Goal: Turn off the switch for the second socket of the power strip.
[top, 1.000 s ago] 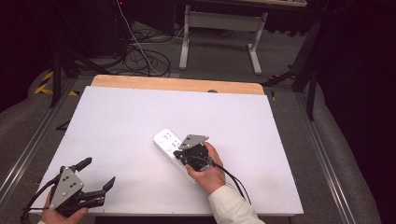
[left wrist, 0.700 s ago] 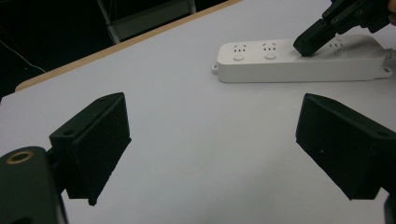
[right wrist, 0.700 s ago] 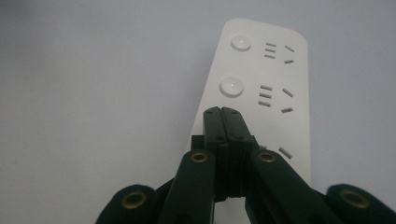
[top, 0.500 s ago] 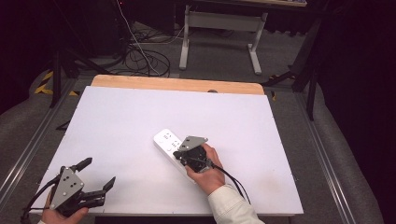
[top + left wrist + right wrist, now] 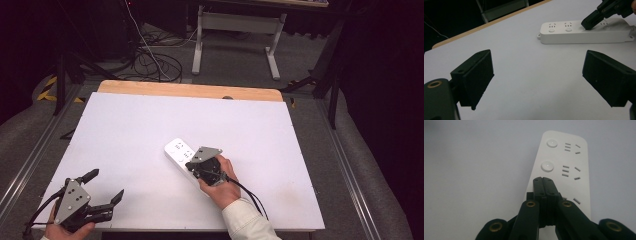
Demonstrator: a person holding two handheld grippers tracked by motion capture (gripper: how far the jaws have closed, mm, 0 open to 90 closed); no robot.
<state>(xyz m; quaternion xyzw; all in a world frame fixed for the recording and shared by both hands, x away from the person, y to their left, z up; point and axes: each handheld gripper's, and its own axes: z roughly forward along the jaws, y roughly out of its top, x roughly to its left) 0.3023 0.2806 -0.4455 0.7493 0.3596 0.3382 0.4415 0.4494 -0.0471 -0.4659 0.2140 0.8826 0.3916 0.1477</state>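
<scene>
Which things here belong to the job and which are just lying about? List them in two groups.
In the job:
- power strip, white, on the table
- right gripper, jaws shut, tips on the strip's top by a button
- left gripper, jaws open, off to the side, holding nothing

Lying about:
- cables on the floor beyond the table
- white stand behind them

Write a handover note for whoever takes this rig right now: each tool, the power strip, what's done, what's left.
Right tool: shut, tips pressed on top of the white power strip at a button spot, nothing held.
Left tool: open, empty, at the near left corner of the table, apart from the strip.
Strip: flat, mid-table. Two round buttons beyond the tips are untouched.
Done: tool placed on the button. Left: probably lift off, press the others; switch state cannot be told.
</scene>
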